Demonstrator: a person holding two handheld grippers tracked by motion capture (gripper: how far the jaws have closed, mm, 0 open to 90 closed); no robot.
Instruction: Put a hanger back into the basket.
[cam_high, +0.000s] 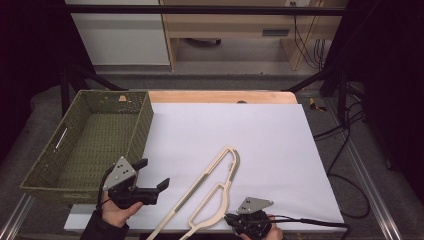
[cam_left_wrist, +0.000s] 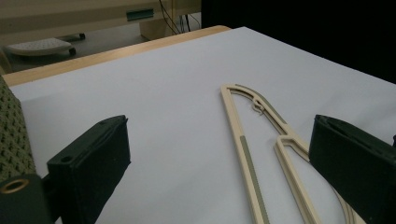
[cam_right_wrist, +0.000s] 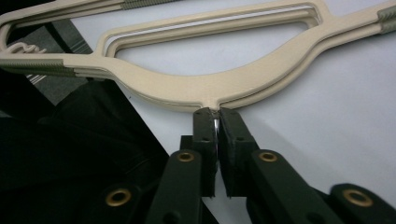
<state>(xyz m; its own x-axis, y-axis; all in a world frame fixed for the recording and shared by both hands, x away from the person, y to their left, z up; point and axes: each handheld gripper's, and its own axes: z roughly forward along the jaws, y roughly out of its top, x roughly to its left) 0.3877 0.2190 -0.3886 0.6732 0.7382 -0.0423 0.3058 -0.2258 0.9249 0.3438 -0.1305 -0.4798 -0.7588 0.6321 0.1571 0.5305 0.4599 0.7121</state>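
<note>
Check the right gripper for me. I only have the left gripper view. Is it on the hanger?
Observer: Yes. The right gripper is shut on the hanger at its neck, jaws pressed together there.
Operator: How much of the basket is there? I only see a corner.
Observer: The green woven basket is a long open tray to the left of the white sheet, just beyond the left gripper. I see nothing inside it.
Operator: Is the hanger fully on the sheet?
Observer: No. It lies diagonally, and one arm reaches past the sheet's near edge.
</note>
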